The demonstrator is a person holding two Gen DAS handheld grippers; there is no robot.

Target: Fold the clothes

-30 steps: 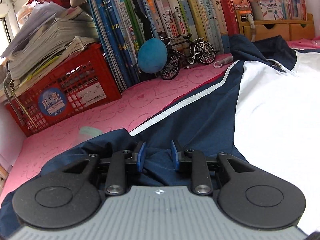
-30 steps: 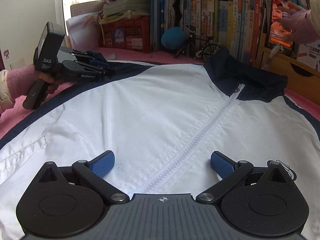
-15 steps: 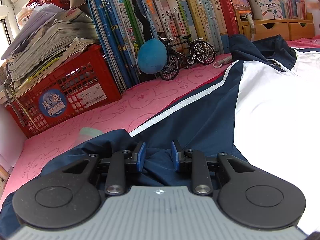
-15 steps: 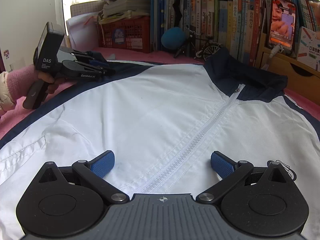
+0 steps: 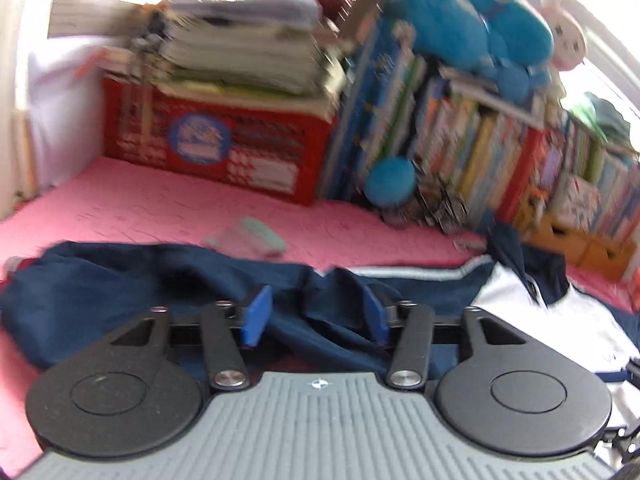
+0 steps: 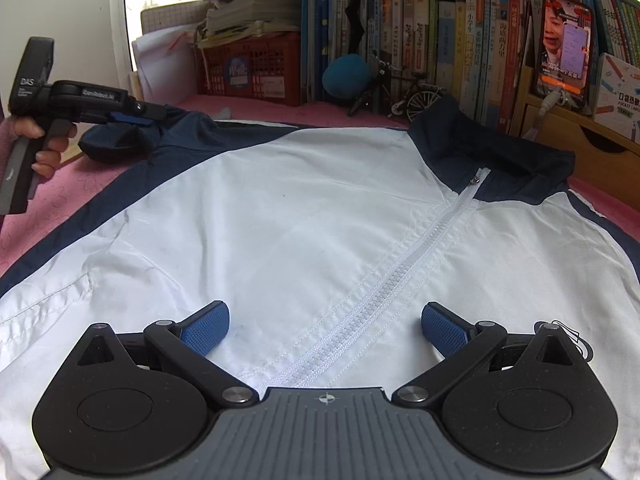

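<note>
Pink bedding (image 6: pixel 60 200) printed with faint shapes covered the surface, and a wall of books (image 6: pixel 472 40) stood along its far edge, with a red crate (image 6: pixel 256 68) of stacked papers at about eleven o'clock in the right wrist view. A small model bicycle (image 6: pixel 404 96) and a blue plush ball (image 6: pixel 346 76) sat at the foot of the books, near twelve o'clock.

The white and navy jacket (image 6: pixel 280 220) lay spread front-up across the bedding, its zipper (image 6: pixel 384 284) closed and running from six o'clock up toward the navy collar (image 6: pixel 492 152) at one o'clock. The right hand-held gripper (image 6: pixel 324 326) hovered low over the jacket's white front with its jaws wide apart and nothing between them, the zipper passing between the two blue pads.

At ten o'clock, a person's hand (image 6: pixel 44 148) held the left hand-held gripper (image 6: pixel 132 117) over the bunched navy sleeve (image 6: pixel 116 142). In the blurred left wrist view, the left hand-held gripper (image 5: pixel 316 314) had its jaws opening, the sleeve (image 5: pixel 160 284) fabric lying loose between the pads without being pinched. A pale grey-green object (image 5: pixel 256 236) lay on the bedding just beyond the sleeve.
</note>
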